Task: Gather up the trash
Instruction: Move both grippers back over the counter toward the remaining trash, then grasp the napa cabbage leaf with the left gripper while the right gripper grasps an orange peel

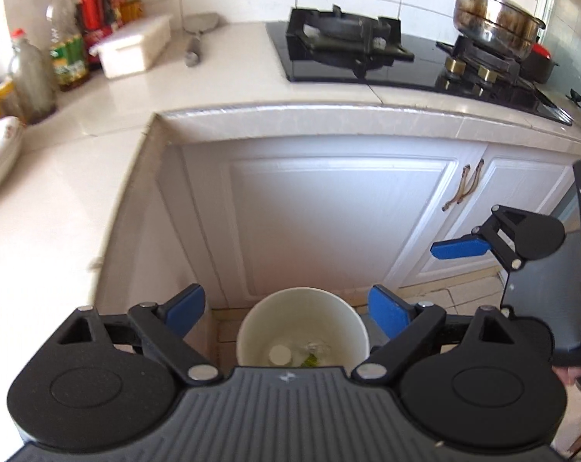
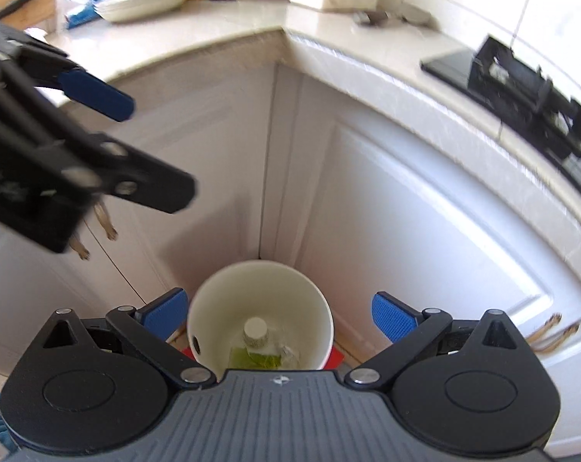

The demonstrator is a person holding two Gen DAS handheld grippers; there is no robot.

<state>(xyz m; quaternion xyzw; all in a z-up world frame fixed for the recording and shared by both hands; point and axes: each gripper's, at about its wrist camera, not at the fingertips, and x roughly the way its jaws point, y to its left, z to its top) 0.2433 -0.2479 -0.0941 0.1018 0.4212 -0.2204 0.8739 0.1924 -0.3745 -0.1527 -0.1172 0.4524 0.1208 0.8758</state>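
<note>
A white trash bin (image 1: 267,319) stands on the floor in the corner under the counter, far below both grippers. In it lie a plastic bottle (image 2: 256,350) with a white cap and green label, and some crumpled clear wrapping (image 1: 315,348). My left gripper (image 1: 286,312) hangs above the bin, open, with nothing between its blue pads. My right gripper (image 2: 279,315) is also open and empty over the bin. One blue finger (image 1: 459,248) of the right gripper shows at the right of the left wrist view. A blue finger (image 2: 96,94) of the left gripper shows at the upper left of the right wrist view.
An L-shaped white counter (image 1: 98,177) wraps the corner, with white cabinet doors (image 1: 329,223) and curved handles (image 1: 463,188) below. On it are a gas hob (image 1: 367,50) with a steel pot (image 1: 494,19), oil bottles (image 1: 65,50), a white box (image 1: 134,44) and stacked plates (image 2: 144,0).
</note>
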